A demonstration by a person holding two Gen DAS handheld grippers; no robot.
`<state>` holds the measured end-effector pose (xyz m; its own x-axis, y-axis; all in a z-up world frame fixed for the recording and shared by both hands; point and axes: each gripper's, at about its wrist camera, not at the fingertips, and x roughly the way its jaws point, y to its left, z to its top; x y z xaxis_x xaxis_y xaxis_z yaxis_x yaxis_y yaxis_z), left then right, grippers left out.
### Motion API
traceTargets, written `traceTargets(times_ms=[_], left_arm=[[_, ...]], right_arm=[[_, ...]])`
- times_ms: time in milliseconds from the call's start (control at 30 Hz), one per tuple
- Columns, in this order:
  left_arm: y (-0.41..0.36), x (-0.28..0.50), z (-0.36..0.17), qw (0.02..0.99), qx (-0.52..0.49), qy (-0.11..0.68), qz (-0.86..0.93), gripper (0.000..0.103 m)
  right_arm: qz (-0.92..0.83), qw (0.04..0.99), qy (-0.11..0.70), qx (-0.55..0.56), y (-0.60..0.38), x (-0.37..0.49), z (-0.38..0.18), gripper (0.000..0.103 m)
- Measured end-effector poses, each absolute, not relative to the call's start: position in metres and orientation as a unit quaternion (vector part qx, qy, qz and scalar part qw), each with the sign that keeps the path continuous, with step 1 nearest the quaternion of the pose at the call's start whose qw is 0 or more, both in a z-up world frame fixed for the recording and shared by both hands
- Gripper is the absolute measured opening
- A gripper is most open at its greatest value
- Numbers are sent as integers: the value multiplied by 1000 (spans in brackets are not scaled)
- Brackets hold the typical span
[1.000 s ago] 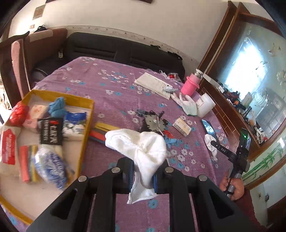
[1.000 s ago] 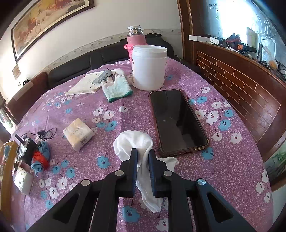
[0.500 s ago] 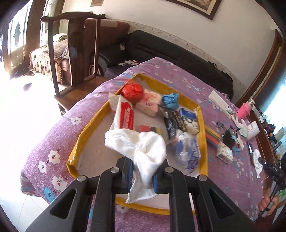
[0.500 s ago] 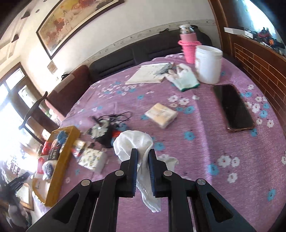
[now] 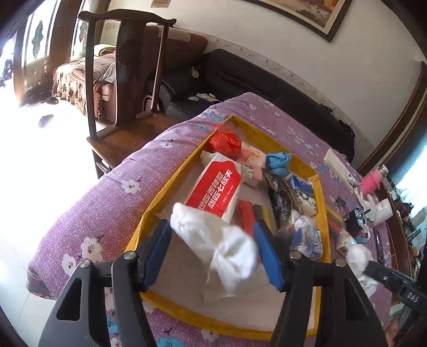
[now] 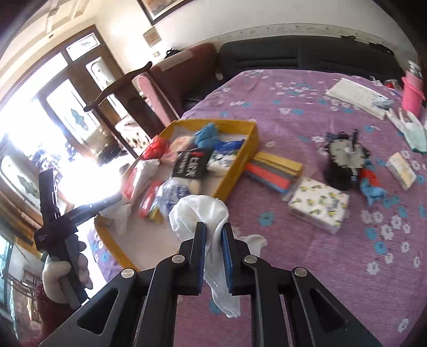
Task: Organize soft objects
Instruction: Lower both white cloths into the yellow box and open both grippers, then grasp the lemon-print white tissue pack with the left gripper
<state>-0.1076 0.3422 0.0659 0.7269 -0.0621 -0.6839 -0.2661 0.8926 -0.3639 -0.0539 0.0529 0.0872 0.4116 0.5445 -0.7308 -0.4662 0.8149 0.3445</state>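
1. We are in a living room with white walls, a framed painting (image 5: pixel 307 16) high on one wall, a black sofa (image 6: pixel 307 56) behind the surface, and a dark wooden chair (image 5: pixel 128 74) beside it (bright window light washes out the floor).
2. The surface (image 6: pixel 307 128) is round and covered in a purple cloth with white and blue flowers.
3. On it sits a shallow yellow tray (image 5: pixel 170 184) near the edge by the chair, holding a red-and-white packet (image 5: pixel 216 189), a red bag (image 5: pixel 224 142), a blue cloth (image 5: pixel 277 160) and other soft packs.
4. Just outside the tray, in the right wrist view, we see coloured flat strips (image 6: pixel 272 170), a patterned tissue pack (image 6: pixel 319 205), a dark clutter of small items, a glove (image 6: pixel 411 130), papers and a pink bottle (image 6: pixel 412 90) farther off.
5. Our left gripper (image 5: pixel 213 253) hangs over the tray; its fingers are opening, and a white cloth (image 5: pixel 216 240) lies loose between them, over the tray floor.
6. Our right gripper (image 6: pixel 213 256) is over the surface just beside the tray, its fingers clamped on a second white cloth (image 6: pixel 200 213) that droops below them.
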Motion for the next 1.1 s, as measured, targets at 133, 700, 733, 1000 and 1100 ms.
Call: traceTargets(times_ms=[133,700,733,1000,1100], left_arm=[[343,-137,81,913,-237,330,47,70],[311,-162,114,935,-224,275,7,83],[305,-161,116,936,-217,275,2,84],[227,-151,123,944,-130,295,-65,87],[190,-145,119,940,-96,312,-101,87]], right_arm=[[328,825,460,-8,116,-59,74,14],[302,873,384,-19,97,-73,99,72],[295,877,380,-13,88,-73,102,73],[200,908,367,33,-11,-54,100,75],[158,913,373,53,-54,-46,93,75]])
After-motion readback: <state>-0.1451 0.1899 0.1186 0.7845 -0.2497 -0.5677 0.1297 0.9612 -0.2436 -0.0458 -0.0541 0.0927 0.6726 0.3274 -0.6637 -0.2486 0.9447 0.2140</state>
